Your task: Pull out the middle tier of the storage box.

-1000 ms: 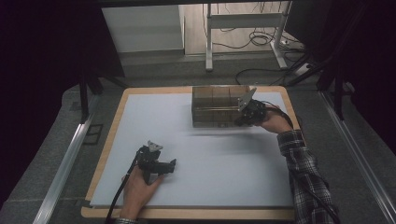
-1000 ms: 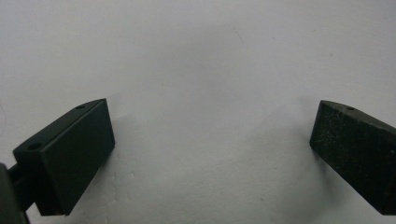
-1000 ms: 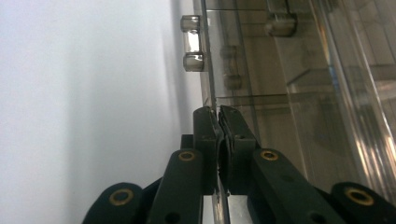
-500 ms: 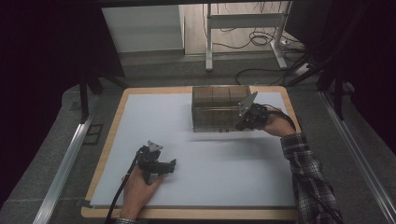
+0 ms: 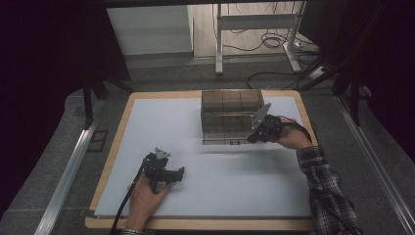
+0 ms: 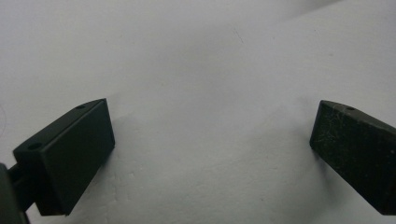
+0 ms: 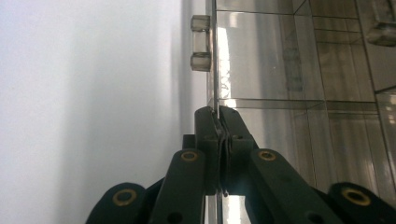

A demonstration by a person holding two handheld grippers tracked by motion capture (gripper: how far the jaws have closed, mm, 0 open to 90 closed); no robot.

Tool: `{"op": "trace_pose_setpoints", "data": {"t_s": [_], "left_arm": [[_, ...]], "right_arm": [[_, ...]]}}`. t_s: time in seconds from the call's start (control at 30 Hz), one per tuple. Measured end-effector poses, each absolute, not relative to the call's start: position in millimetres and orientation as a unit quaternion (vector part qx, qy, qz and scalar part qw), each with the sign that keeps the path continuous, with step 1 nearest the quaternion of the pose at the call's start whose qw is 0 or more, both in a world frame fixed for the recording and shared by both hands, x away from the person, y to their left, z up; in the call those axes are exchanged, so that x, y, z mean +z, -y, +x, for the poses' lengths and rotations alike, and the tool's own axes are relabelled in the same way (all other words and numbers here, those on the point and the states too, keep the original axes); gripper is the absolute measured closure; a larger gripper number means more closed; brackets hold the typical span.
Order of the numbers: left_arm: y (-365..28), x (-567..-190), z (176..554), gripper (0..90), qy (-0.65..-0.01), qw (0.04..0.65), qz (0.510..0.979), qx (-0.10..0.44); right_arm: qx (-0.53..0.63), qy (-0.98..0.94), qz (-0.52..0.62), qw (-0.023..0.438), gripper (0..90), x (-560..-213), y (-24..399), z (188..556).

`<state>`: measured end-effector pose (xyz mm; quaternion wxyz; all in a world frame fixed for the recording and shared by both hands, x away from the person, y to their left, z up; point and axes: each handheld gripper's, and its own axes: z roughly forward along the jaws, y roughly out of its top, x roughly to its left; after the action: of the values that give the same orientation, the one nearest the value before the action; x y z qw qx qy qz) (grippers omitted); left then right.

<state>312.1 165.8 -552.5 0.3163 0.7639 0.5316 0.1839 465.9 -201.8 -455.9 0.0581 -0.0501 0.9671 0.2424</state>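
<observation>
The right hand-held gripper [image 7: 218,116] is clenching the clear compartment box's [image 5: 230,115] near wall, apparently dragging it across the surface [image 5: 161,122]; next needs a steady pull while the left hand-held gripper [image 5: 179,174] is resting released.

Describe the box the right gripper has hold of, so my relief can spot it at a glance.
Start at the white mat on the wood-edged table. At its far edge, right of centre, stands the clear compartment box, smoky see-through plastic split by dividers. The right gripper is clamped on its thin near wall; the left gripper rests apart, open.

One clear compartment box [image 5: 230,115], two hand-held tools, left tool [image 5: 182,172] and right tool [image 5: 250,138], one white board [image 5: 161,122].
</observation>
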Motion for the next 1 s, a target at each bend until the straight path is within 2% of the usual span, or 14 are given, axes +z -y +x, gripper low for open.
{"op": "trace_pose_setpoints", "data": {"t_s": [0.37,0.5,1.0], "left_arm": [[-166,-553,312,0.0,-0.532,0.316,0.764,0.184],[-166,-553,312,0.0,-0.532,0.316,0.764,0.184],[-166,-553,312,0.0,-0.531,0.317,0.764,0.184]], "right_arm": [[0.242,-0.966,-0.057,0.066,86.5,-465,203,462],[0.236,-0.967,-0.056,0.082,81.7,-465,204,461],[0.243,-0.962,-0.057,0.110,72.7,-461,204,451]]}}
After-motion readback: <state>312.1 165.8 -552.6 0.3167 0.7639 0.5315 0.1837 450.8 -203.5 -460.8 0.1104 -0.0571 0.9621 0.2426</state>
